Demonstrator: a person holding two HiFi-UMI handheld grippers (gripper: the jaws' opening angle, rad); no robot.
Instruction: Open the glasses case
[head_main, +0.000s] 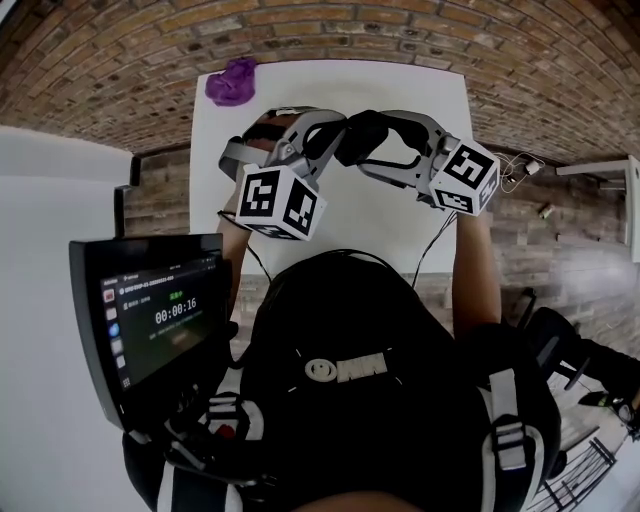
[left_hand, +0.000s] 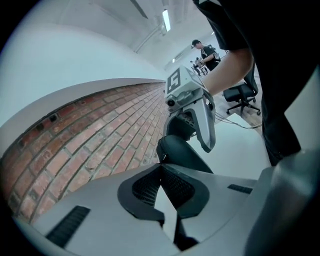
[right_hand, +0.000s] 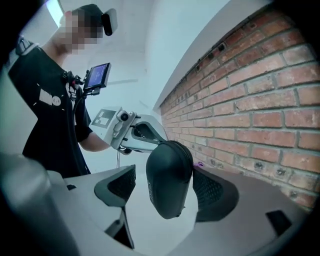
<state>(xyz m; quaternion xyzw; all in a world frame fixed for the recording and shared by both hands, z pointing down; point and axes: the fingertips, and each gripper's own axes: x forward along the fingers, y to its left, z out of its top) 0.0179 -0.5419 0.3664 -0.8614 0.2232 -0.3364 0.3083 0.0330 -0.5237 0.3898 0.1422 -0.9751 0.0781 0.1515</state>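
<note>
The person is holding the glasses case (head_main: 362, 135) in the air over the white table (head_main: 400, 235), still zipped, so whatever is inside is not showing. The right tongs (right_hand: 167, 186) are spanning its body wide. The left tongs (left_hand: 161, 162) are pinching shut on its near edge, probably the zipper tab. The opening is just starting; next, the left is needing to pull along the seam while the right is bracing.

At one table (head_main: 420, 90): two grippers, the left gripper (left_hand: 161, 167) and the right gripper (right_hand: 164, 187); two marker cubes, left cube (head_main: 278, 200) and right cube (head_main: 463, 176); one case (head_main: 362, 133); one purple lump (head_main: 232, 82); one screen (head_main: 150, 315); one chair (left_hand: 241, 95).
</note>
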